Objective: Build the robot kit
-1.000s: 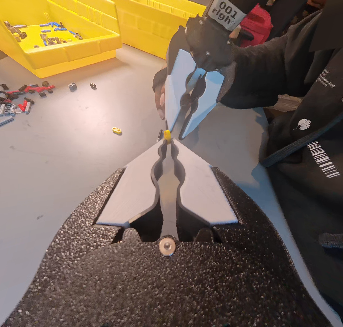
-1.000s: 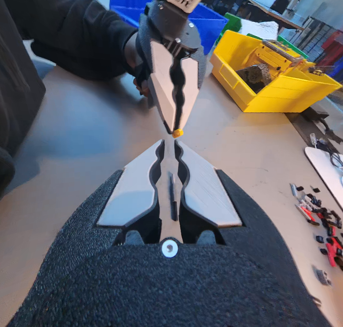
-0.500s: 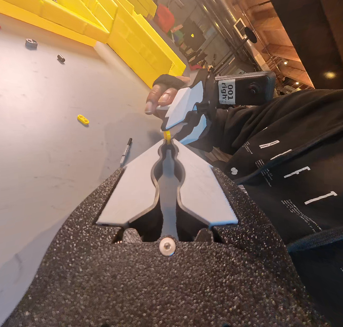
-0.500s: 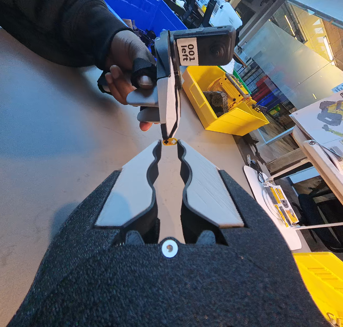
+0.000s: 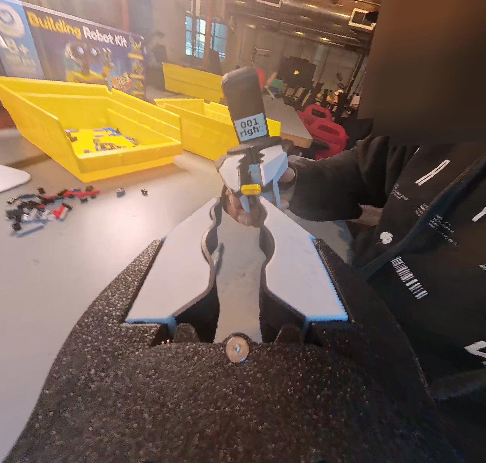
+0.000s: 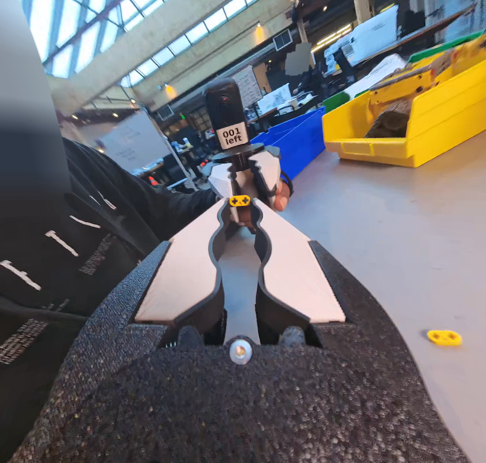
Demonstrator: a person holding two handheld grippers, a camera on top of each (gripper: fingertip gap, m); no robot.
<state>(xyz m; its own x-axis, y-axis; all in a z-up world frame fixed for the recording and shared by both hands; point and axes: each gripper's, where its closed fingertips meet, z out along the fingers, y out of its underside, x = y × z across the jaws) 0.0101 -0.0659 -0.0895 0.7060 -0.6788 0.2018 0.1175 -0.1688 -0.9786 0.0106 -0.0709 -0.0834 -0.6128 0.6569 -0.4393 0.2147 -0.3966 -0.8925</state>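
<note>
Yellow link (image 6: 239,201): I am clamping it end to end in my right gripper (image 6: 239,203), up off the table.

Over the grey table (image 6: 368,240), near a yellow bin (image 5: 126,158), I am holding my left gripper (image 5: 240,204) with its fingers spread, facing the link just beside it; a loose parts pile (image 5: 39,208) and a second yellow link (image 6: 444,338) are lying on the table.

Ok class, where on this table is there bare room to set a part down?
Bare table between the parts pile and left gripper; also between yellow bin and loose yellow piece. Crowded around the pile.
</note>
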